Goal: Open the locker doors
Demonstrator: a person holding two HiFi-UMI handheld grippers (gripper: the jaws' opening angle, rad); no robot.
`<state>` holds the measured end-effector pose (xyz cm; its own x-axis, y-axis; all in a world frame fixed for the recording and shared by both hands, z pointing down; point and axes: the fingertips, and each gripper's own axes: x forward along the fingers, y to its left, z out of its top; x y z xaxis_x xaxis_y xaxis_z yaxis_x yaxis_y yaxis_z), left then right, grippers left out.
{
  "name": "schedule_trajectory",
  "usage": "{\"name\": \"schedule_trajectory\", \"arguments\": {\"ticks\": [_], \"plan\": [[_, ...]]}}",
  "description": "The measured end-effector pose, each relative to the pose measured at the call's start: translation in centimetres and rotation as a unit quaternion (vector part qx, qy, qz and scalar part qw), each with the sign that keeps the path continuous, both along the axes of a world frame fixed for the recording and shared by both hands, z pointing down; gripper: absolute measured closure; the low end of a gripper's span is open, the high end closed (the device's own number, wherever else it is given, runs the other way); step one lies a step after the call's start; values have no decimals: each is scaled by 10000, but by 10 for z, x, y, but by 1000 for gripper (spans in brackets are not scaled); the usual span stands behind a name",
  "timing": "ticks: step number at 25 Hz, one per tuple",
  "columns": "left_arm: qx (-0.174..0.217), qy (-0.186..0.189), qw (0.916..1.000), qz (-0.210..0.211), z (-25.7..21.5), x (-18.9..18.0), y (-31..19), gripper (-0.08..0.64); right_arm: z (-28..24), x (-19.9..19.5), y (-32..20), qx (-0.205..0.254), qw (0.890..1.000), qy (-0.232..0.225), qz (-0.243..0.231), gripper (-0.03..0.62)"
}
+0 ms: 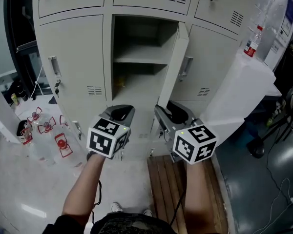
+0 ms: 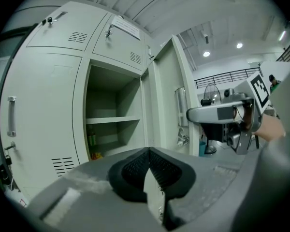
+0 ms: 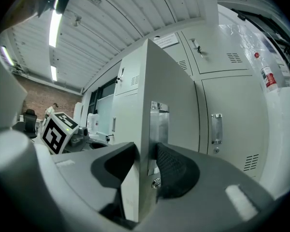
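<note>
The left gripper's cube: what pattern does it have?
Black-and-white square markers on the cube; clearest in head view.

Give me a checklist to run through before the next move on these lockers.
1. Right gripper grip on the middle door: ok, jaws closed on its edge beside the handle.
2. Left gripper free: ok, jaws together, nothing between them.
3. Middle door fully open: not ok, only partly swung out.
4. Left door open: not ok, shut.
5. Right door open: not ok, shut.
6. Room for the middle door to swing further: cannot tell.
</note>
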<state>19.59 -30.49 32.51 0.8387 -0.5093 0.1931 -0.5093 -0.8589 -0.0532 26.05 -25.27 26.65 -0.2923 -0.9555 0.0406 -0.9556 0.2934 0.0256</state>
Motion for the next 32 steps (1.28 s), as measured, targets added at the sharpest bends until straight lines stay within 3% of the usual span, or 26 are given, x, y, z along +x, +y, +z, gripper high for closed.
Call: {"name": "schedule_trajectory", "arguments": {"ticks": [12,32], "plan": [[57,-50,9999,-142,-4,36,22,561,-1,45,26,71,9996,-220,-172,441],[32,-87,9995,-299,2,86,55,561,-1,130,51,59,9995,-221,199,477]]}}
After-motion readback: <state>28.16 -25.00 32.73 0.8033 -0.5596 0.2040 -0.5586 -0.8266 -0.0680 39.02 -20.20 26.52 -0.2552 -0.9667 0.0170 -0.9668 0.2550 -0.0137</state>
